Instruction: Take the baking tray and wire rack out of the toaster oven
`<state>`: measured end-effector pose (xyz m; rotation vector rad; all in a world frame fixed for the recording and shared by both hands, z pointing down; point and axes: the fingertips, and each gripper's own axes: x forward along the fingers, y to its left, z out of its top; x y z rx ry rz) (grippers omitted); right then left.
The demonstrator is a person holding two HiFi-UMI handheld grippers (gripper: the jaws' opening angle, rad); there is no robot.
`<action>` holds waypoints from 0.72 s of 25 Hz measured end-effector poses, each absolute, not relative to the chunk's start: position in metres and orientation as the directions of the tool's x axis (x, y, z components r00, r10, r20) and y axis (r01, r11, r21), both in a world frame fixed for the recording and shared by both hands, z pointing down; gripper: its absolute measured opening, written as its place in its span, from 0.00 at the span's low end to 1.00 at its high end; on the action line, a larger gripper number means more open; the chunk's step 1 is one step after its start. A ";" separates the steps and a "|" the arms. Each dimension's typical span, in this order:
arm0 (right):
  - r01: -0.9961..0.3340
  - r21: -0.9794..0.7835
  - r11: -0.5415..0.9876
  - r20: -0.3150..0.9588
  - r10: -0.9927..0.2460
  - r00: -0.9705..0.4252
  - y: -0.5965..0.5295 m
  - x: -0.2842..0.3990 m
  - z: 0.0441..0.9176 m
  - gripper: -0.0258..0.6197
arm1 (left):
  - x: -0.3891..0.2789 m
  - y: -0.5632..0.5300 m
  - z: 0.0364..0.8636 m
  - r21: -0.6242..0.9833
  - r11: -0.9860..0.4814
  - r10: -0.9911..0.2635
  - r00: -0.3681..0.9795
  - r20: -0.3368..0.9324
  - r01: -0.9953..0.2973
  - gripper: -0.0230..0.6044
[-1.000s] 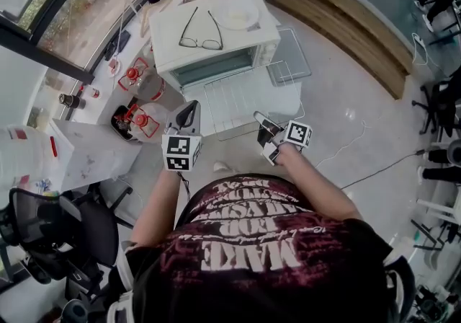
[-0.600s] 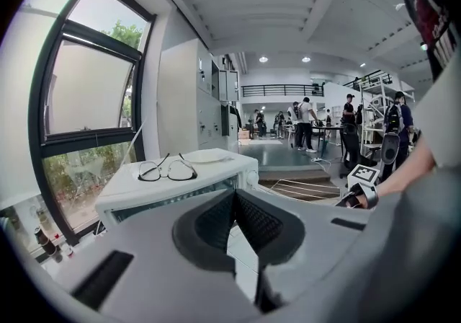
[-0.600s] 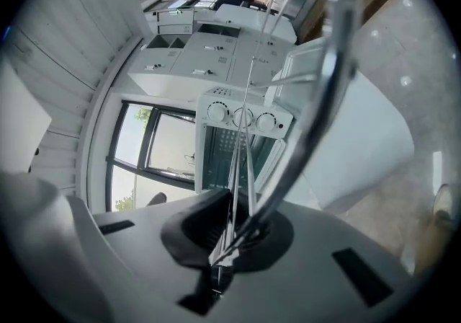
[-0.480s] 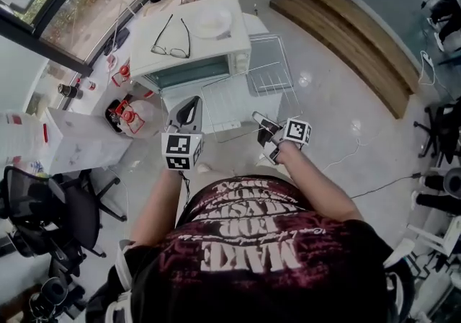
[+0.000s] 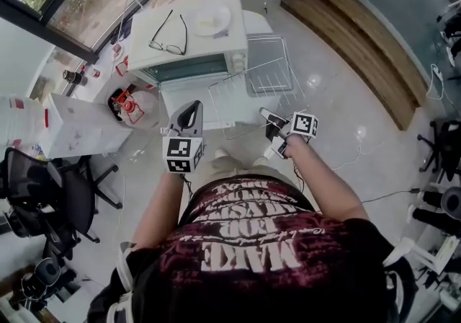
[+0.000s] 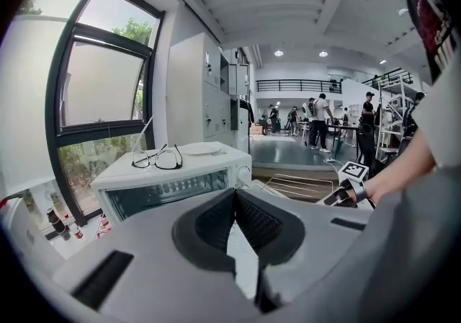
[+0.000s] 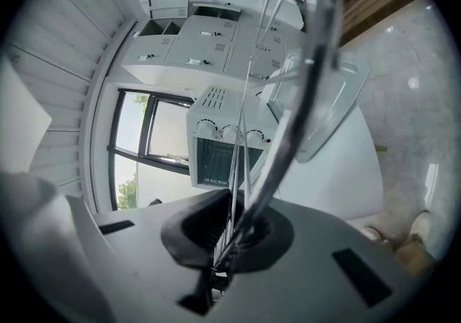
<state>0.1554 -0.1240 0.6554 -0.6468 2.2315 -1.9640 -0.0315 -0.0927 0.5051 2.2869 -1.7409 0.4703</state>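
Note:
The white toaster oven stands on a white table, its glass front towards me. My right gripper is shut on the near edge of the wire rack, which hangs tilted in front of the oven, clear of it. In the right gripper view the rack's wires run up from the jaws. The grey baking tray lies on the table to the right of the oven. My left gripper is shut and empty, left of the rack.
A pair of glasses and a white plate rest on the oven's top. Red-lidded jars sit by the table's left side. An office chair stands at the left. A wooden step runs along the right.
Both grippers have drawn back from the oven. The wire rack has come away from the oven's front with the right gripper and now hangs tilted over the table's near edge.

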 end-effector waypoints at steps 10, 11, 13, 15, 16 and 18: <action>-0.308 -0.947 0.088 0.251 -0.391 -0.885 -0.139 0.152 0.657 0.05 | -0.042 -0.134 0.500 0.015 -0.345 -0.877 0.328 0.352 -0.938 0.05; -0.314 -0.944 0.096 0.255 -0.389 -0.885 -0.142 0.151 0.658 0.05 | -0.040 -0.139 0.500 0.012 -0.358 -0.873 0.340 0.350 -0.933 0.05; -0.314 -0.943 0.113 0.250 -0.383 -0.889 -0.149 0.152 0.659 0.05 | -0.036 -0.148 0.500 0.004 -0.377 -0.867 0.355 0.350 -0.926 0.05; -0.321 -0.940 0.112 0.261 -0.367 -0.893 -0.153 0.157 0.664 0.05 | -0.029 -0.155 0.501 0.000 -0.383 -0.864 0.358 0.354 -0.924 0.05; -0.325 -0.940 0.106 0.271 -0.350 -0.897 -0.154 0.160 0.667 0.05 | -0.026 -0.158 0.501 0.000 -0.382 -0.864 0.357 0.355 -0.924 0.05; -0.325 -0.940 0.106 0.281 -0.303 -0.911 -0.157 0.166 0.673 0.05 | -0.020 -0.169 0.502 -0.009 -0.371 -0.867 0.343 0.360 -0.929 0.05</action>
